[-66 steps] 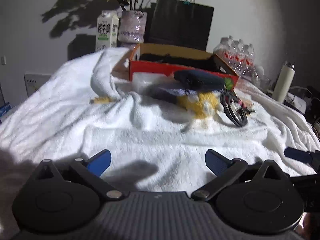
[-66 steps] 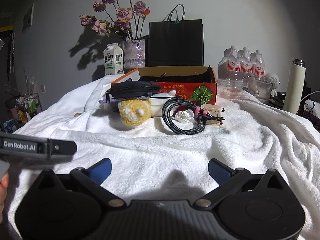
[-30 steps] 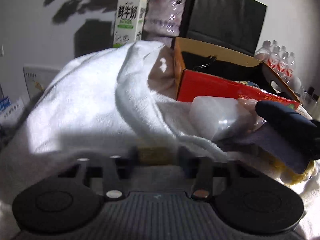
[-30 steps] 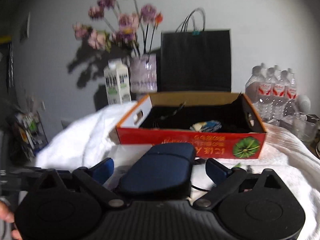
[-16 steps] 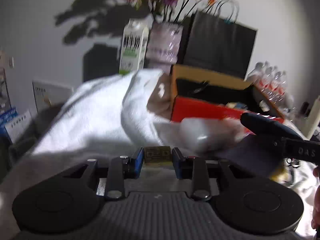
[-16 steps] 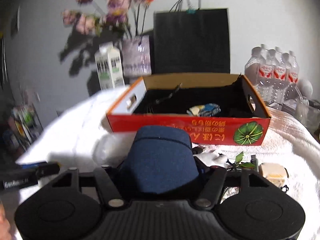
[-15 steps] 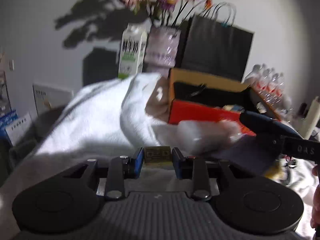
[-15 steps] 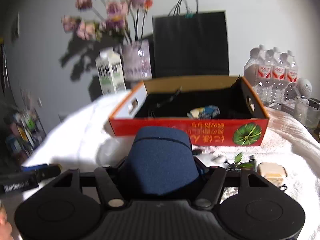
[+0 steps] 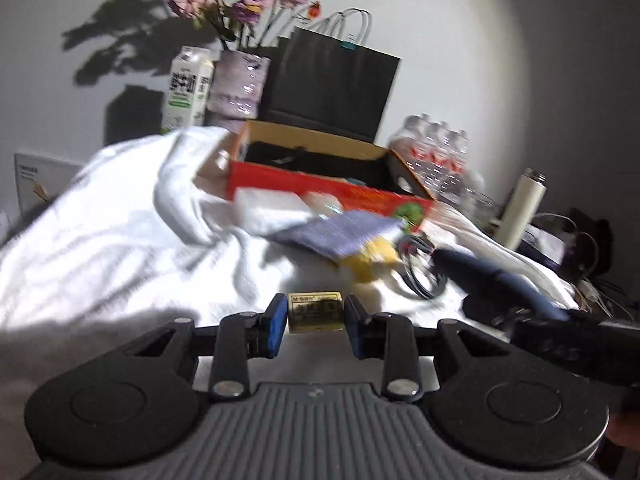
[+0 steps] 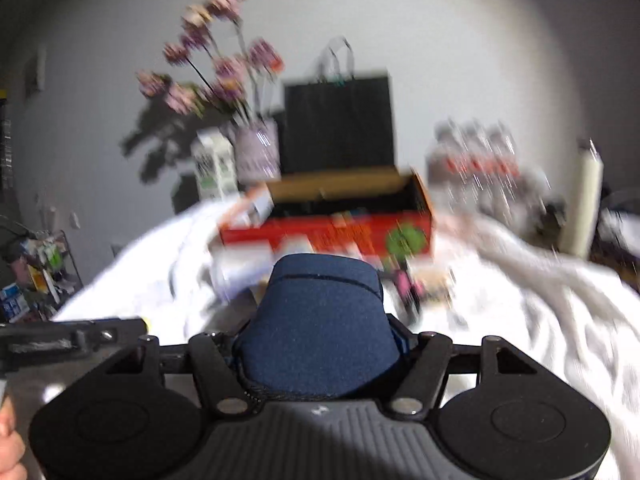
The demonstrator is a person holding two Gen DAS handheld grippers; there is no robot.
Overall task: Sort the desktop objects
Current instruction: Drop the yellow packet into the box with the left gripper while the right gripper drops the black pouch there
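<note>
Left gripper [image 9: 316, 314]: your blue pads are clamped on a small yellow-labelled block [image 9: 315, 311]; its print is too small to read. It's held up off the white towel [image 9: 120, 240].
Right gripper [image 10: 320, 344]: closed around a navy zip pouch [image 10: 320, 320], which fills the gap between the fingers and sticks out forward. From the left wrist view you see the same pouch [image 9: 492, 276] at far right, carried above the towel.
Box: orange-red cardboard box [image 9: 320, 188] with a green print on its front, open top, dark contents; it sits on the towel at the back, ahead of both grippers. In the right wrist view the box [image 10: 332, 232] is straight ahead of the pouch, well apart from it.
Pile in front of box: a white packet [image 9: 268, 206] touching the box front, a purple-grey cloth piece [image 9: 340, 232] draped over a yellow plush item [image 9: 372, 260], a black coiled cable [image 9: 420, 276] just beside the plush on the right.
Behind box: milk carton [image 9: 186, 88], vase of pink and purple flowers [image 9: 240, 84], black paper bag [image 9: 332, 88], all against the wall.
Right side: pack of water bottles [image 9: 436, 156] and a white thermos [image 9: 520, 208] near the towel's edge.
Image quality: right wrist view is heavily motion-blurred, so you can't tell small items near the box there.
</note>
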